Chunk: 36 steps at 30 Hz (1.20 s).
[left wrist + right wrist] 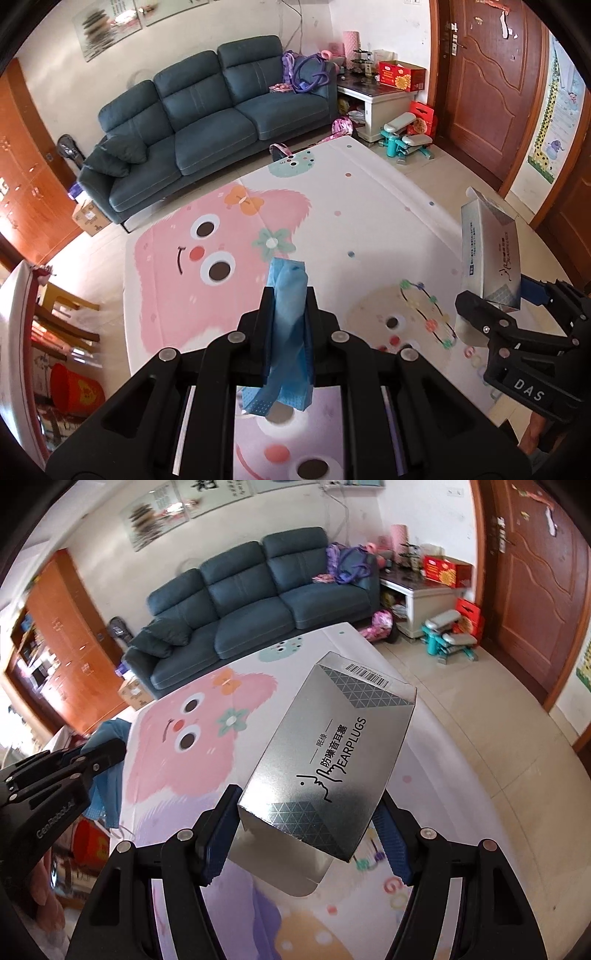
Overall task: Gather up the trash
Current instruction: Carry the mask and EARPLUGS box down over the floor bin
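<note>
Play mat [369, 206]: floor w/ no loose trash in view.
Earplug box [332, 753]: silver carton, right gripper [303, 834] clamped on its sides, carried above mat.
Blue mask [290, 328]: crumpled, left gripper [288, 306] pinched tight on it, likely bound for bin.

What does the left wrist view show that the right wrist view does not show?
Only the left wrist view shows the left gripper shut on the blue face mask from behind its fingers. Only the right wrist view shows the EARPLUGS print and barcode on the silver box, held by the right gripper. Both show the sofa, the play mat and the wooden door.
</note>
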Motion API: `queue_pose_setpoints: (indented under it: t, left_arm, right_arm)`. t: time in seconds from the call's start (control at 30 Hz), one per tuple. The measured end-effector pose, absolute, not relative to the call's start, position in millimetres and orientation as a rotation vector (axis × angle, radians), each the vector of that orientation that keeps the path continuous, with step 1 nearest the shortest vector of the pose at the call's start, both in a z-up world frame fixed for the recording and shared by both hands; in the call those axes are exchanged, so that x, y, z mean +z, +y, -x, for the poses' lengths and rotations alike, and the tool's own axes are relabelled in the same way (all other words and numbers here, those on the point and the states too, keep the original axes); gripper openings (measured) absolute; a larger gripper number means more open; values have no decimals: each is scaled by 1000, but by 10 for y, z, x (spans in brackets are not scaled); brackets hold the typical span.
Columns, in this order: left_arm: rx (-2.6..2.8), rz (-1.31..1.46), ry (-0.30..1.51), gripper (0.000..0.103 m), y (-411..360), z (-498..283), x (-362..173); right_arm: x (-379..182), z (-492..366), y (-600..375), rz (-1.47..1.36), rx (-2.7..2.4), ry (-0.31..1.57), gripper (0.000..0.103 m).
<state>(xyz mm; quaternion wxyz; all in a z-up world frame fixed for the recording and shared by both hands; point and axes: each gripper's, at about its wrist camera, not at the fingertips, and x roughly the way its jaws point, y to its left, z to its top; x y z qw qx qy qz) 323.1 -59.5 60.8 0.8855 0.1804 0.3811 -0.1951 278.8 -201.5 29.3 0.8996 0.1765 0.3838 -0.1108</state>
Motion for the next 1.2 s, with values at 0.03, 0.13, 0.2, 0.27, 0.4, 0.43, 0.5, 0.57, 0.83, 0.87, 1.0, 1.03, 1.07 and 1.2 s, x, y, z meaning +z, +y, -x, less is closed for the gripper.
queue_pose_setpoints:
  t: [0.03,0.13,0.2,0.27,0.4,0.43,0.5,0.57,0.83,0.87,1.0,1.03,1.07,1.2]
  left_arm:
    - [-396,-373,791,11,-581,-3111,619]
    - [-358,-349,794,11,-573,-2565,613]
    - [-329,-320,800,11,-562,-2209,588]
    - [-295,-280,821,11,-553,-1796,517]
    - [-255,-210,872,11,-561,-1095,333]
    - [-246,-186,891,11,-559,-903,282]
    - [-239,-149,926,11,-563,-607,189]
    - [-240,-122,966,11,-555,-314,101]
    - [-289,-32,1041,11,-381,287,-250]
    - [-288,-16,1051,11,-351,365,-346]
    - [-302,56,1105,11,-232,275,-727]
    - [-308,77,1117,11,-196,217,-823]
    - [-305,85,1128,11,-174,204,-949]
    - [-307,81,1172,11,-140,86,-1488]
  right_arm:
    - [306,-2672,-2002,-358,-216,790,69]
    - [304,-2208,-1985,-343,-153,786,69]
    - [283,-1850,-1973,-319,-103,784,69]
    - [240,-1523,-1966,-302,-62,787,69]
    - [148,-764,-1965,-273,19,800,69]
    - [134,-590,-1957,-261,39,800,69]
    - [81,-219,-1937,-248,74,807,69]
    - [11,146,-1935,-257,97,829,69]
    - [-525,1083,-1874,-276,160,938,69]
    - [-694,1190,-1872,-278,165,969,69]
    - [-1226,1370,-1882,-288,157,1074,69]
    - [-1382,1437,-1896,-297,152,1099,69]
    - [-1511,1441,-1868,-301,146,1118,69]
    - [-2059,1212,-1878,-309,136,1190,69]
